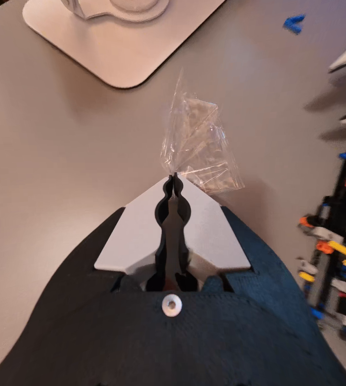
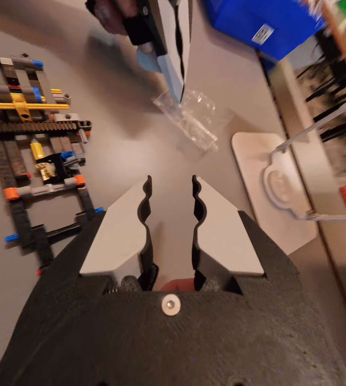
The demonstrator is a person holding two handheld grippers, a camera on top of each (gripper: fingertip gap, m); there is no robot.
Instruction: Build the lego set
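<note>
My left gripper (image 1: 173, 176) is shut on a corner of a clear plastic bag (image 1: 197, 146), which hangs out ahead of the tips above the grey table (image 1: 63, 146). In the right wrist view the same left gripper (image 2: 181, 101) comes down from the top with the clear bag (image 2: 193, 121) pinched at its tips. My right gripper (image 2: 171, 179) is open with nothing between its fingers, above bare table, with the bag ahead of it. The partly built lego model (image 2: 32, 129), black and grey with yellow, blue and orange parts, lies to the left; it also shows at the right edge of the left wrist view (image 1: 339, 240).
A white pad with a clear round dish (image 1: 105, 31) lies at the back left; it shows in the right wrist view (image 2: 272, 188) at the right. A loose blue piece (image 1: 293, 24) lies on the table. A blue box (image 2: 262, 25) and cluttered shelves (image 2: 335, 104) stand at the right. One gripper's finger ends stand about 15 cm off the other's. The left gripper is farther from the loose blue piece (image 1: 293, 24), some 25 cm, than the right, some 15 cm.
</note>
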